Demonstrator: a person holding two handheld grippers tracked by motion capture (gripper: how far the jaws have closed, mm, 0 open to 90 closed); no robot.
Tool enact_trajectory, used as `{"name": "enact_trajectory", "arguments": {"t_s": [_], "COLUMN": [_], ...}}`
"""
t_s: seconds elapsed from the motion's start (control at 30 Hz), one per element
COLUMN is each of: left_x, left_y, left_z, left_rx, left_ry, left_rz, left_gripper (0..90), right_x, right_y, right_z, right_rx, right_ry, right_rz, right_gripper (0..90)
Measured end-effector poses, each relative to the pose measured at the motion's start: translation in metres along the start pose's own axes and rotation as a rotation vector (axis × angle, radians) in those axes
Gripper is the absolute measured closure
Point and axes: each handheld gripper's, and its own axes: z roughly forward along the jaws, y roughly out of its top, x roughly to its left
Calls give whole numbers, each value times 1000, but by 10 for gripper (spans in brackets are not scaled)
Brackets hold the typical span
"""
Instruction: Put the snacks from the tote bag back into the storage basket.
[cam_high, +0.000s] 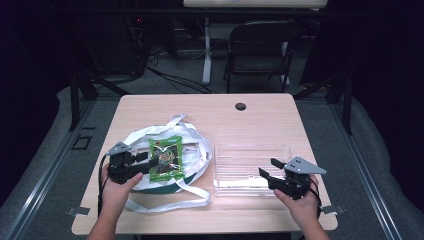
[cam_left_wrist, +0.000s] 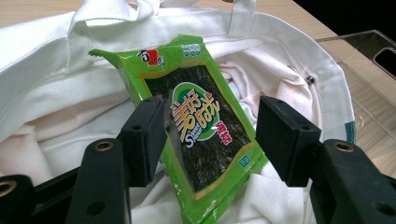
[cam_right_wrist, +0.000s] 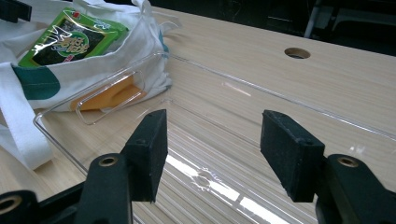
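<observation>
From above we look forward and down on the table (cam_high: 260, 120); both gripper views sit close, sharing the white bag (cam_left_wrist: 56, 93) at ten o'clock.

The white bag (cam_left_wrist: 56, 93) hides the seaweed packet's (cam_left_wrist: 196, 116) lower corner; small print unreadable.

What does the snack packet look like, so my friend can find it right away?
Look at the wooden table, then at the white cloth bag on its left half. The snack packet lies on top of that bag, between the left tool's open jaws. It is bright green with a dark middle, unlike the clear tray beside it.
</observation>
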Motion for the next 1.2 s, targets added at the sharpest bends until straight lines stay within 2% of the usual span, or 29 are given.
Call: {"name": "enact_trajectory", "arguments": {"t_s": [0.17, 0.37, 0.6, 0.7, 0.77, 0.87, 0.97, 1.03, 1.13, 1.2], "left_x": [2, 3, 2, 2, 4, 6, 8, 9, 12, 16], "left_y": [-1, 0, -1, 0, 3, 8, 16, 18, 26, 32], "left_z": [-1, -4, -5, -5, -4, -3, -3, -3, -2, -1], "left_rx": [4, 0, 16, 15, 40, 61, 58, 57, 84, 95], "left_ry": [-3, -1, 2, 3, -7, -17, -33, -34, -31, -37], "left_rz": [-9, -17, -20, -33, -50, -61, -99, -104, -109, -140], "left_gripper": [439, 453, 470, 469, 483, 481, 481, 482, 501, 503], "right_x": [0, 4, 6, 6, 5, 3, 1, 1, 0, 0], "right_y": [0, 2, 4, 4, 3, 2, 3, 3, 2, 2], "right_z": [-2, -3, -4, -2, -1, 0, -1, -1, 0, 1], "right_rx": [-3, -17, -21, -7, 28, 29, 29, 30, 34, 40], "right_ry": [1, 4, 18, 19, 15, 22, 18, 17, 21, 20], "right_rz": [-6, -48, -36, -33, -33, -24, -14, -10, -6, -8], "right_gripper": [426, 426, 449, 450, 484, 500, 514, 514, 514, 512]}}
